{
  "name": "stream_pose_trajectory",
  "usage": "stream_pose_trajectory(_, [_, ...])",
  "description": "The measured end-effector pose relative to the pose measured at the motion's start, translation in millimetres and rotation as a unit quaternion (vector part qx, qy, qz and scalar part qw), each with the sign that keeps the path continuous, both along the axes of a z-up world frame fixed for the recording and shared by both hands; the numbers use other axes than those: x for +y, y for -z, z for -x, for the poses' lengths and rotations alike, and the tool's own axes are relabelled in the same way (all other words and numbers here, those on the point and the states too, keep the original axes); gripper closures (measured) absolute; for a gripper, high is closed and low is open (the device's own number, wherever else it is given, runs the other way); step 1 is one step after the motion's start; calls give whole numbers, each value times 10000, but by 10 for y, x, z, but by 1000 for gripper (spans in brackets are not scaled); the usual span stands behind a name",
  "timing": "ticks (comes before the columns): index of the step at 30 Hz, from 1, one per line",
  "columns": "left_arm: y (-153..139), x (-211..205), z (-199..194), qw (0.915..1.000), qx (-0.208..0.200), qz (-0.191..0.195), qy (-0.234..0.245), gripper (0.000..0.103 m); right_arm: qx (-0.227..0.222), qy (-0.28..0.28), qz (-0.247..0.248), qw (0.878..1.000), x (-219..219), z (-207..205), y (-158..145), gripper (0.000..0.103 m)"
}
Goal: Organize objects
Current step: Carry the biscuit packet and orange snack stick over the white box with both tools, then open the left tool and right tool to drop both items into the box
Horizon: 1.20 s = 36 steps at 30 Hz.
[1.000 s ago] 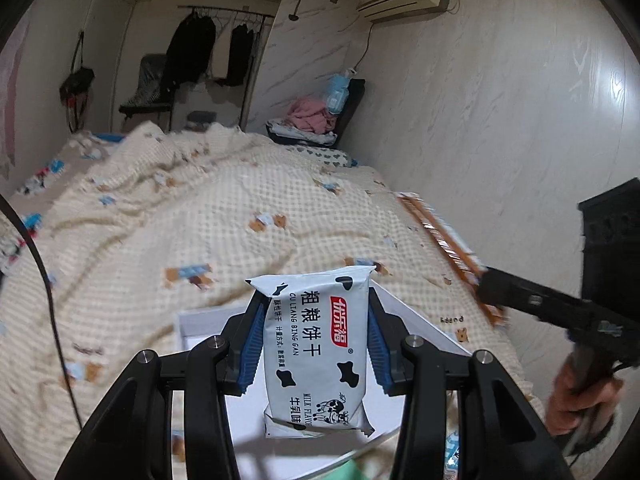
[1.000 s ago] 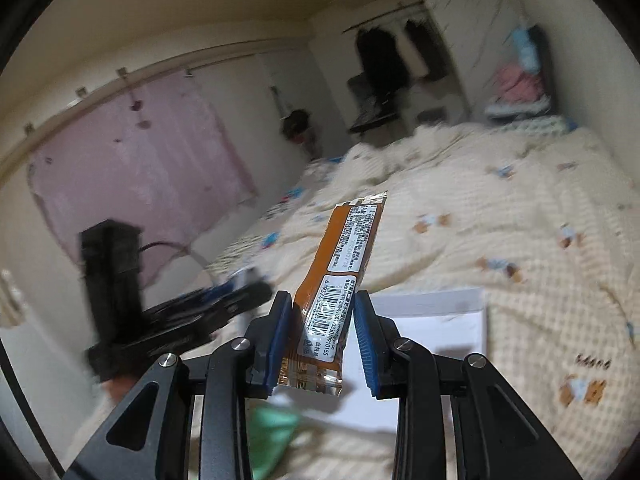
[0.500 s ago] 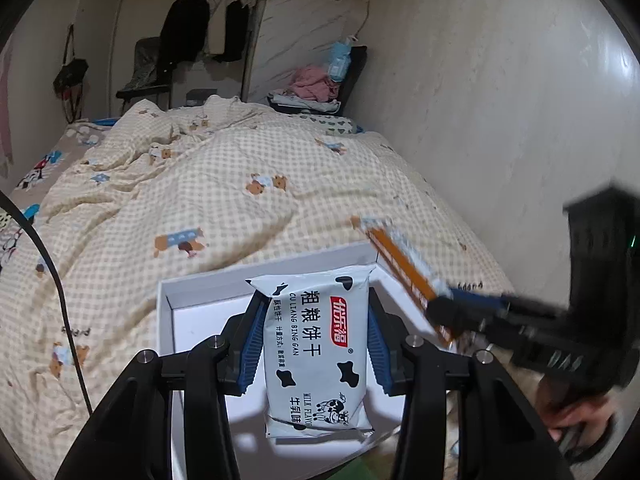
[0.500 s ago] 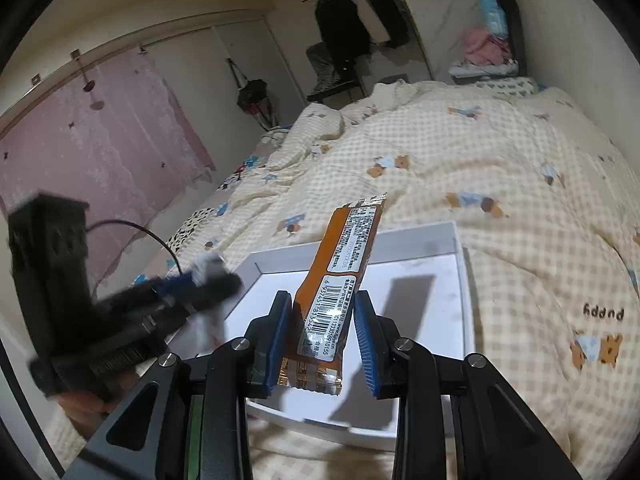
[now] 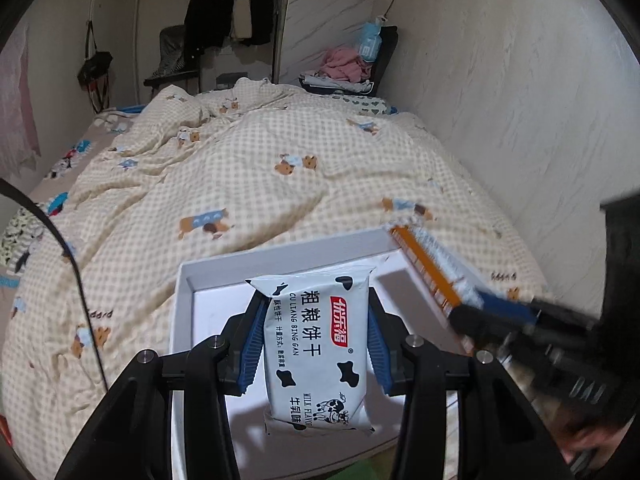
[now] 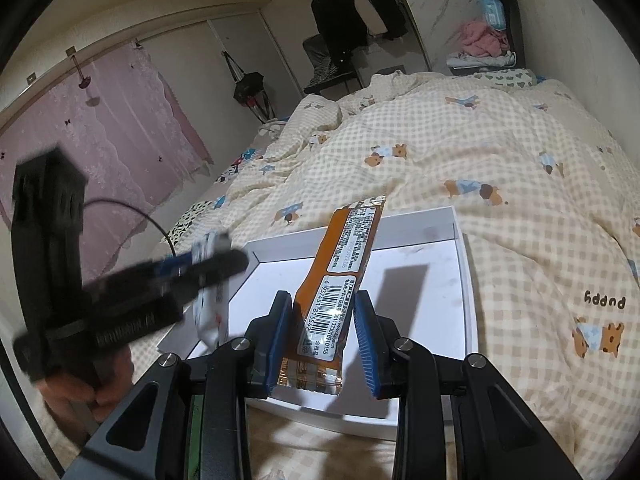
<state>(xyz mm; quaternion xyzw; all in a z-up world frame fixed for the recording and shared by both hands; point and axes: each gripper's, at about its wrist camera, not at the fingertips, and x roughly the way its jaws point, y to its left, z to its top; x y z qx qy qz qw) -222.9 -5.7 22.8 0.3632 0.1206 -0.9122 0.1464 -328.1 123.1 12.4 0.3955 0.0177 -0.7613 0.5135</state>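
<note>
Left wrist view: my left gripper [image 5: 316, 344] clamps a white biscuit packet [image 5: 316, 348] over the white tray [image 5: 182, 320]. My right gripper [image 6: 322, 344] pinches an orange snack bar [image 6: 336, 284] above the same tray, which lies on the checked quilt [image 5: 240, 184] beyond.

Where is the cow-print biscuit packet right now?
In the left wrist view, the biscuit packet is clamped upright in the left gripper, above the white tray lying on the checked bedspread.
</note>
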Motion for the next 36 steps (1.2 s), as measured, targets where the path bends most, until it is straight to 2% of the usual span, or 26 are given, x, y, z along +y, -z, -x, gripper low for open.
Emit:
stream_pose_trajectory(3, [31,48,-156,9986,-30,458,-280,53,-36,28,-8,10000,11,13,6,69])
stream_pose_trajectory(7, [-26,11,-371,9963,190,351,-765,53,7,27,-66,10000,2,-4,-6,69])
stream_pose_trajectory(14, [-153,85,-375,9965,479,562,-403,53,40,71,-99,9999,-9,14,9,69])
stream_pose_trajectory(18, [-30,114,-211,9981,486,350,161,53,81,99,-196,9997,-31,21,51,69])
stream_pose_trajectory(21, [72,87,-102,9984,434,134,324,53,123,164,-204,9996,-22,27,54,69])
stream_pose_trajectory(28, [181,-112,-101,9992,355,-179,-9,53,280,363,-534,9975,-43,24,83,69])
stream_pose_trajectory(33, [285,-161,-132,9998,140,-67,-137,53,306,444,-846,9950,-17,25,128,69])
stream_pose_trajectory(36, [328,-167,-105,9998,21,-30,-203,54,477,425,-1140,9914,-64,-13,150,69])
